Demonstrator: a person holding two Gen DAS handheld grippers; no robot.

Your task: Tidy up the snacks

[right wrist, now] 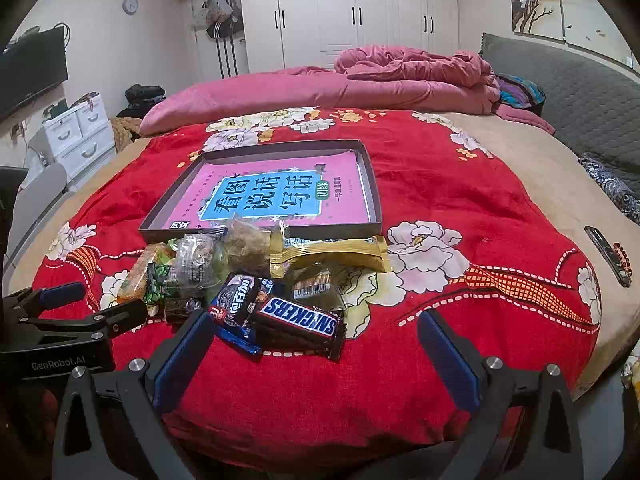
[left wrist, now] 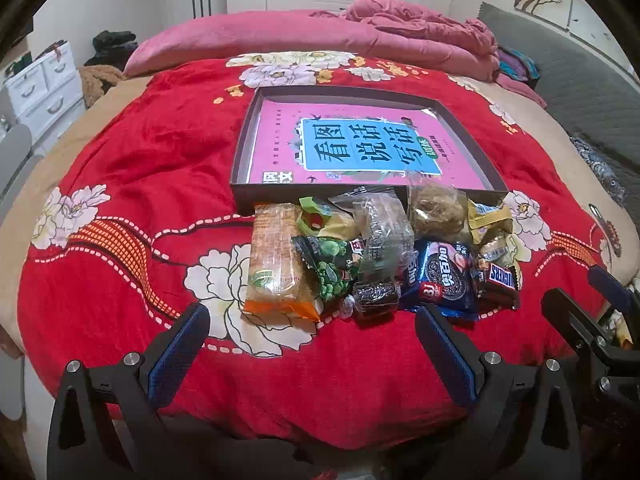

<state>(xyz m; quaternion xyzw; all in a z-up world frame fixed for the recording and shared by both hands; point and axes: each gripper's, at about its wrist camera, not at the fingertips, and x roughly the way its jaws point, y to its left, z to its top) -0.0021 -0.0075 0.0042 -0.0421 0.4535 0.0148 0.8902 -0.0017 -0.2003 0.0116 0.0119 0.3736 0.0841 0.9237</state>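
Observation:
A heap of wrapped snacks lies on the red floral blanket [left wrist: 120,160] in front of a shallow dark box [left wrist: 242,152] that holds a pink book [left wrist: 280,136]. In the heap are an orange cracker pack [left wrist: 276,264], a green pea bag [left wrist: 330,272], an Oreo pack [left wrist: 444,276] and a Snickers bar [left wrist: 500,280]. My left gripper [left wrist: 312,316] stands open just short of the heap, with nothing between its fingers. My right gripper [right wrist: 316,328] is open too, near the Snickers bar [right wrist: 300,316] and a gold wrapper [right wrist: 332,254]; the box [right wrist: 374,196] lies beyond.
A pink quilt [right wrist: 400,76] and pillow lie at the far side of the bed. White drawers [right wrist: 76,136] stand to the left, a grey headboard [right wrist: 560,92] to the right. A small dark object with beads [right wrist: 608,252] rests near the bed's right edge.

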